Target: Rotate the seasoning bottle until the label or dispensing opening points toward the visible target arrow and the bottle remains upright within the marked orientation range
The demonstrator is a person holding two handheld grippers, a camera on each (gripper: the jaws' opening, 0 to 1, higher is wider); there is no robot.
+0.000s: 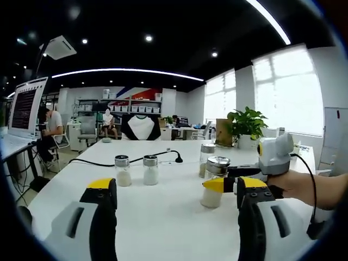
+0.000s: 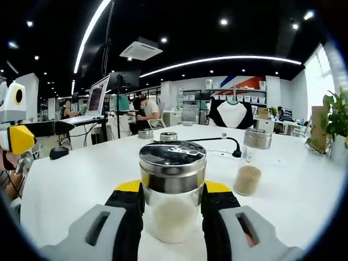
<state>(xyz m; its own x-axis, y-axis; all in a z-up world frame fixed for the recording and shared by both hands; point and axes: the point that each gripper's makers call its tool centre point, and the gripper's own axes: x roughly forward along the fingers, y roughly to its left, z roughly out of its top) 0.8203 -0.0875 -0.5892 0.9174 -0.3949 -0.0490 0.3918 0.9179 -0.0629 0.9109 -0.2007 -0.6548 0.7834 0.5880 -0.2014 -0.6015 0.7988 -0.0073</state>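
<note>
Right gripper (image 2: 172,204), grey-bodied with black jaws and yellow tips, is clenched on the clear glass seasoning bottle with the shiny metal cap (image 2: 172,190); both jaws press against the glass just below the cap, one on each side. Bottle stands upright on the white table (image 2: 76,174), holding a white powder in its lower part, with small holes visible on the cap top. In the left gripper view the same bottle (image 1: 215,182) sits near the right side of the table (image 1: 163,217), gripped by the right gripper (image 1: 239,184), which comes in from the right with a person's hand (image 1: 296,187) behind it. Left gripper (image 1: 176,201) hangs released, jaws spread wide with bare tabletop between them, well apart from the held bottle. Just beyond the held bottle stands a second clear shaker with a metal cap and tan granules (image 2: 252,162). Farther back from the held bottle, two small metal-capped shakers with white contents (image 1: 136,169) stand side by side, close but apart. Behind those a black cable (image 1: 130,160) runs across the table. Beyond the held bottle, at the far table edge, a green leafy plant in a white pot (image 1: 246,126). Left gripper's yellow tip and white body (image 2: 13,125) show at the left edge of the right gripper view.
</note>
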